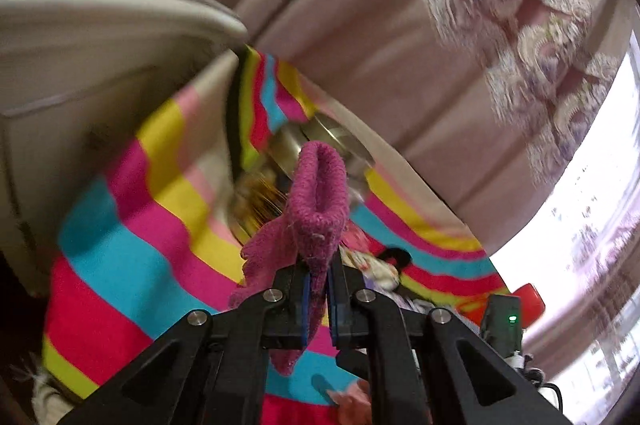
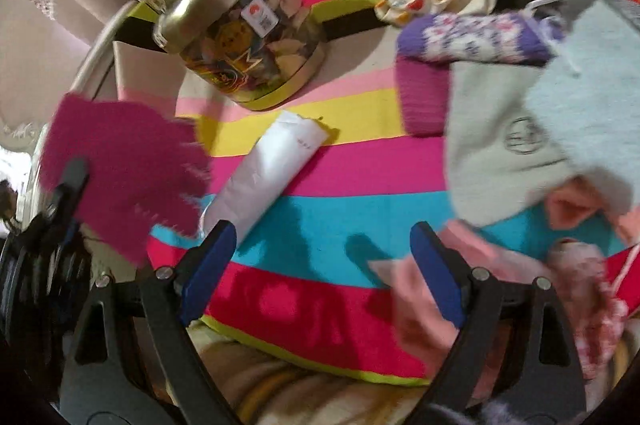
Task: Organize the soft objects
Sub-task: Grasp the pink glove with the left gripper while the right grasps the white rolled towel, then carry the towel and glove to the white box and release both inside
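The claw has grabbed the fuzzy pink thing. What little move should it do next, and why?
Probably carry it toward the sock pile. The left gripper is shut on the magenta knit piece, held up off the striped cloth. A matching magenta piece lies by the purple patterned sock, so setting it there would pair them. The right gripper is open and empty.

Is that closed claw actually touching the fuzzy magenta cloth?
Touching. In the left wrist view the left gripper is shut on the magenta knit cloth, its blue pads pinching the fabric, which sticks out above and hangs below them.
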Action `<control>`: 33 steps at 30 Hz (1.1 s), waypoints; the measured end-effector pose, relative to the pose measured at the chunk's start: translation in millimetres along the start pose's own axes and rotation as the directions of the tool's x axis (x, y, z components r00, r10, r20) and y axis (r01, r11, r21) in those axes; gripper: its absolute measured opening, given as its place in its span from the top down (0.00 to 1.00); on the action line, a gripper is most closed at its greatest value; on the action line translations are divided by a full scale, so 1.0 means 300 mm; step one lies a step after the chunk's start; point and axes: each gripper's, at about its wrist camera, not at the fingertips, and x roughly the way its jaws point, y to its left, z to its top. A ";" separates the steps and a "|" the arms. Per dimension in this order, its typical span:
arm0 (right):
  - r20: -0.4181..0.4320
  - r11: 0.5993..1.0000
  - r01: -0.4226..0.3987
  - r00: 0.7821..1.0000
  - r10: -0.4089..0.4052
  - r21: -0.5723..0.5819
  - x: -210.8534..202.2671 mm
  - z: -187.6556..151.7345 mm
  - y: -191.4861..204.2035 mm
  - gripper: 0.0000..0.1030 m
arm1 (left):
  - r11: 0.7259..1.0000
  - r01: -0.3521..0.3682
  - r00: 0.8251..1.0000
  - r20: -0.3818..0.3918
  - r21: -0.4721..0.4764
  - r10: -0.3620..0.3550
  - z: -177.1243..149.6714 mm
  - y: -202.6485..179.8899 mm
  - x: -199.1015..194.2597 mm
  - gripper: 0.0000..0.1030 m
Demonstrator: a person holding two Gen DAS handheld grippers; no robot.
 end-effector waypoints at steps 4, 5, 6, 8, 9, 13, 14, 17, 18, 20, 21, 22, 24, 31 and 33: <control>-0.041 0.999 0.033 0.999 -0.032 0.019 0.081 0.025 0.071 0.12 | 0.999 -0.053 0.997 0.056 -0.006 0.053 0.023 0.038 -0.029 0.93; -0.051 0.999 0.043 0.998 -0.041 0.024 0.099 0.028 0.086 0.12 | 0.998 -0.063 0.996 0.067 -0.009 0.064 0.027 0.048 -0.036 0.93; -0.060 0.998 0.047 0.997 -0.045 0.030 0.110 0.030 0.092 0.12 | 0.997 -0.070 0.995 0.077 -0.010 0.071 0.028 0.058 -0.047 0.93; -0.074 0.998 0.048 0.996 -0.044 0.047 0.143 0.041 0.124 0.12 | 0.996 -0.085 0.992 0.096 -0.009 0.085 0.030 0.061 -0.059 0.93; -0.073 0.997 0.057 0.996 -0.054 0.048 0.162 0.047 0.146 0.12 | 0.996 -0.091 0.990 0.105 -0.008 0.091 0.029 0.062 -0.063 0.93; -0.086 0.993 0.110 0.991 -0.106 0.035 0.223 0.060 0.193 0.12 | 0.995 -0.103 0.987 0.121 -0.014 0.104 0.033 0.080 -0.077 0.93; -0.090 0.992 0.120 0.989 -0.117 0.030 0.236 0.059 0.198 0.12 | 0.994 -0.105 0.987 0.121 -0.016 0.106 0.031 0.085 -0.079 0.93; -0.086 0.986 0.165 0.983 -0.165 -0.003 0.269 0.058 0.227 0.11 | 0.994 -0.105 0.987 0.117 -0.026 0.107 0.026 0.104 -0.085 0.93; -0.081 0.982 0.187 0.979 -0.189 -0.033 0.278 0.056 0.244 0.11 | 0.994 -0.106 0.987 0.116 -0.028 0.108 0.025 0.103 -0.084 0.93; -0.058 0.970 0.225 0.971 -0.231 -0.097 0.297 0.048 0.281 0.22 | 0.994 -0.106 0.988 0.113 -0.026 0.108 0.022 0.102 -0.083 0.93; -0.046 0.966 0.231 0.970 -0.237 -0.115 0.297 0.041 0.288 0.28 | 0.994 -0.106 0.988 0.111 -0.024 0.108 0.023 0.099 -0.080 0.93; -0.032 0.962 0.238 0.969 -0.245 -0.135 0.293 0.034 0.294 0.39 | 0.994 -0.106 0.988 0.110 -0.025 0.108 0.021 0.098 -0.080 0.93; -0.036 0.963 0.229 0.971 -0.236 -0.142 0.286 0.029 0.288 0.47 | 0.994 -0.104 0.988 0.108 -0.028 0.106 0.020 0.097 -0.078 0.93; -0.012 0.973 0.166 0.985 -0.170 -0.160 0.166 -0.011 0.205 0.55 | 0.997 -0.079 0.993 0.086 0.001 0.078 -0.001 0.062 -0.059 0.93; 0.019 0.973 0.158 0.987 -0.157 -0.166 0.106 -0.017 0.184 0.55 | 0.998 -0.055 0.996 0.075 0.012 0.054 -0.009 0.043 -0.055 0.93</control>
